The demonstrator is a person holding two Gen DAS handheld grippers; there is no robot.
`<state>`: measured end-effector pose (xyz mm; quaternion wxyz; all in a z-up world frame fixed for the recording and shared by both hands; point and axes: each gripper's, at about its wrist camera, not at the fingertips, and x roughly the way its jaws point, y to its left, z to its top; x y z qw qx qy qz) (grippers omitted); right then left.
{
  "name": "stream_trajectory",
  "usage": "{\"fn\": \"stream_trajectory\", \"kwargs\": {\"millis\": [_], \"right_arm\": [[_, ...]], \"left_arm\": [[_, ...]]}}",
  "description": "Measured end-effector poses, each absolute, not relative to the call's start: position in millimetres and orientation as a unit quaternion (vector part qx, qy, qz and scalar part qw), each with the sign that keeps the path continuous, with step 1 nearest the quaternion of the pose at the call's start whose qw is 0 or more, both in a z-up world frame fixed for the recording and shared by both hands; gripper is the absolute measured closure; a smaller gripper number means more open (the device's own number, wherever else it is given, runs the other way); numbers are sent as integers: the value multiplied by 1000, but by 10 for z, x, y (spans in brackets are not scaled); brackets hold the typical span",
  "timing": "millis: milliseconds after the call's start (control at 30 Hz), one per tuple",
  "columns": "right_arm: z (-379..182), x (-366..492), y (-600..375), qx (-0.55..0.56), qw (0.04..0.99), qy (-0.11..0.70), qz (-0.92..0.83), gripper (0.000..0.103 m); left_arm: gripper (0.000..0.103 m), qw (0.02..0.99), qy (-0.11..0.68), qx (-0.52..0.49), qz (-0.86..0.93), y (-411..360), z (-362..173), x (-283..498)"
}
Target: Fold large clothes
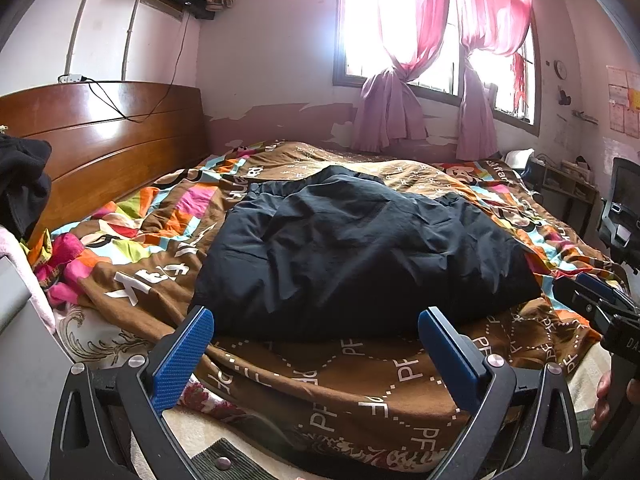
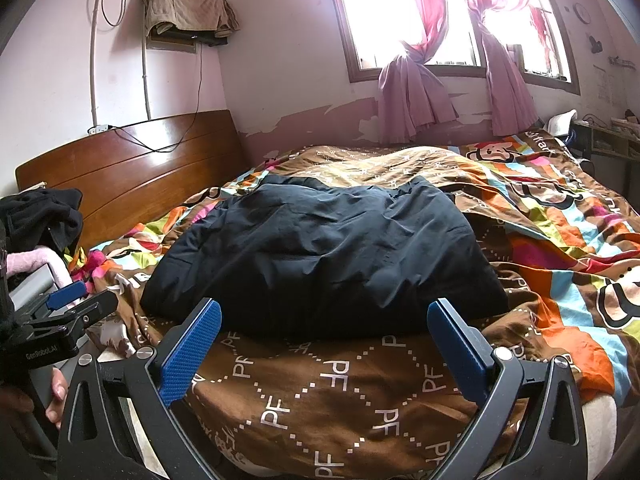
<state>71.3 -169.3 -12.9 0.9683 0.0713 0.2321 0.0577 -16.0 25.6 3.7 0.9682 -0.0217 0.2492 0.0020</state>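
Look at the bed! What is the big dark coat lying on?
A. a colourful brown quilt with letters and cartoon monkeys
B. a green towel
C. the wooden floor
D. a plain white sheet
A: the dark coat lies in a rumpled heap on the brown patterned quilt, which shows white letters and cartoon monkeys, while both grippers' blue fingers stand apart in front of it, holding nothing.

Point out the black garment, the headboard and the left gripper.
black garment [image 1: 360, 248]: left wrist view, middle of its folded top.
headboard [image 2: 132, 168]: right wrist view, wooden front panel.
left gripper [image 1: 316, 344]: left wrist view, midway between its open fingertips.
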Motion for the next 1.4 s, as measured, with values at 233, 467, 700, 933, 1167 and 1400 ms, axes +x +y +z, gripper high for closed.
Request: {"fn": "stream_trajectory", "kwargs": {"millis": [233,467,700,933,1167,1400], "right_arm": [[-142,716,-1730,81,968,233,48,1],[-152,757,-1703,76,967,238,49,1],[-155,752,-1635,66,967,240,56,1],[-157,750,-1626,66,967,241,55,1],[-157,748,-1628,66,967,241,56,1],[-189,754,-1629,73,965,246,53,1]], "left_arm": [[0,968,250,-26,7,283,45,-140],[0,967,253,-15,18,268,35,-124],[0,966,256,-10,34,276,8,-121],[0,966,256,-8,36,268,11,-125],[0,965,261,-8,29,274,5,-114],[0,963,268,-3,21,272,-31,-81]]}}
